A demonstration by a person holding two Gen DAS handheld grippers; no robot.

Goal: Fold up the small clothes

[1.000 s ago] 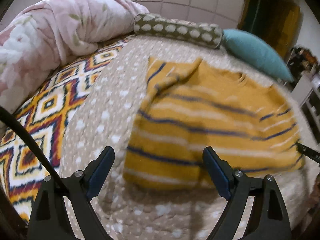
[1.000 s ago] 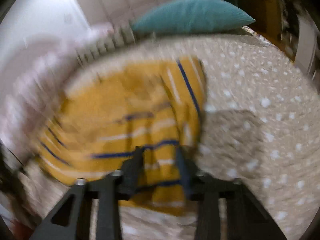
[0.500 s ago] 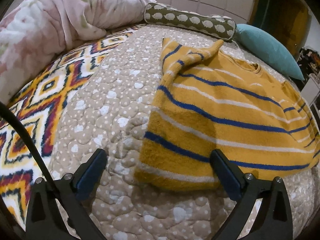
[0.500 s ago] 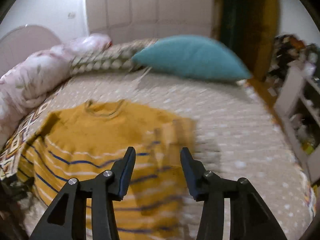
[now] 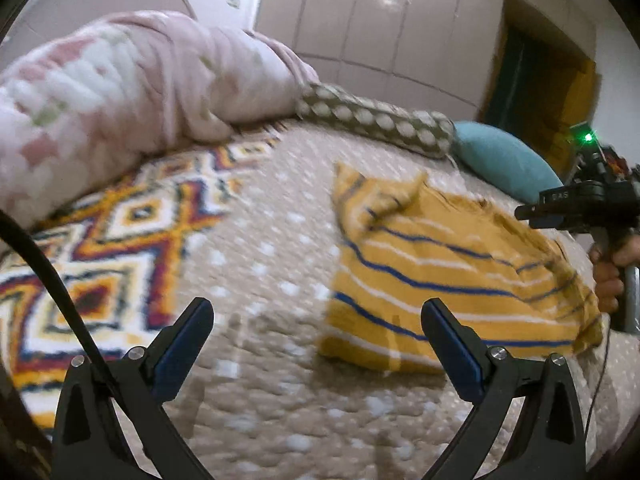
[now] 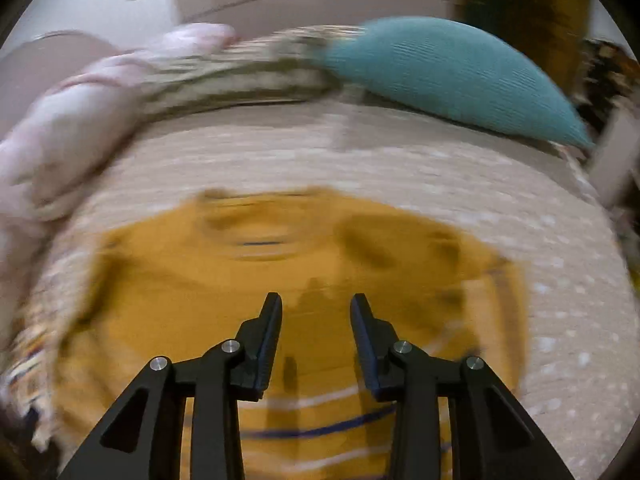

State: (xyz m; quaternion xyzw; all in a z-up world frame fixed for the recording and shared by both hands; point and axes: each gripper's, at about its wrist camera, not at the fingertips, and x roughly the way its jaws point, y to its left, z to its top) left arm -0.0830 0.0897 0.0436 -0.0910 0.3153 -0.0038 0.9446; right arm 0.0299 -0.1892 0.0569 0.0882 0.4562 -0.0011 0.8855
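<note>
Left wrist: fuzzy striped sweater [image 5: 436, 280] — folded rectangle; quilted dotted bedspread [image 5: 272, 248].

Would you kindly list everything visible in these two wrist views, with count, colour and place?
sweater: one, mustard with blue and white stripes, lying partly folded on the bedspread
bedspread: one, beige with white dots, covering the bed
patterned blanket: one, orange, red and white diamonds, left part of the bed
comforter: one, pink and white, bunched at the bed's far left
bolster: one, brown-grey with pale spots, at the head of the bed
pillow: one, teal, right of the bolster
wardrobe: one, pale panels, behind the bed
left tool: one, black, open, empty, above the bedspread
right tool: one, black, open, empty, above the sweater
hand: one, holding the right tool's handle
</note>
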